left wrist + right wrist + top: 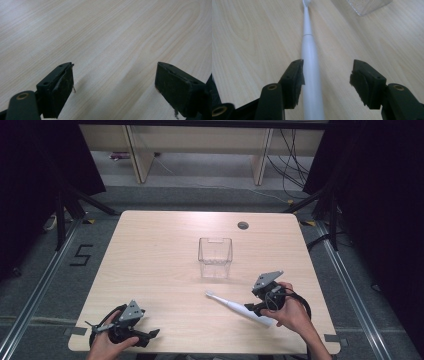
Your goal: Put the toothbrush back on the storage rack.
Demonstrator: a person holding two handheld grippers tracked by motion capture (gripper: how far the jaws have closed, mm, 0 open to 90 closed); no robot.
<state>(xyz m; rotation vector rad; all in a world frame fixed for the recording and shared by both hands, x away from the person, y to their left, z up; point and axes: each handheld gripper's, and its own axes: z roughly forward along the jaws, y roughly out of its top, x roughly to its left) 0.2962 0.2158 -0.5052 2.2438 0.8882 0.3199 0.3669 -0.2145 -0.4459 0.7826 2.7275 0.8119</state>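
Toothbrush [239, 307] on table [160, 265], clear bin [215, 257] empty

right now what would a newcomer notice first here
Likely the white electric toothbrush lying flat on the near right of the wooden table, with the right gripper straddling its handle, jaws apart. Next, the empty clear plastic container standing mid-table just beyond the brush head.

The high view looks forward and down over the whole table [165, 240]. The left gripper view skims bare wood from very close. The right gripper view, equally low, looks along the toothbrush [310, 57], seen lower right of centre from above.
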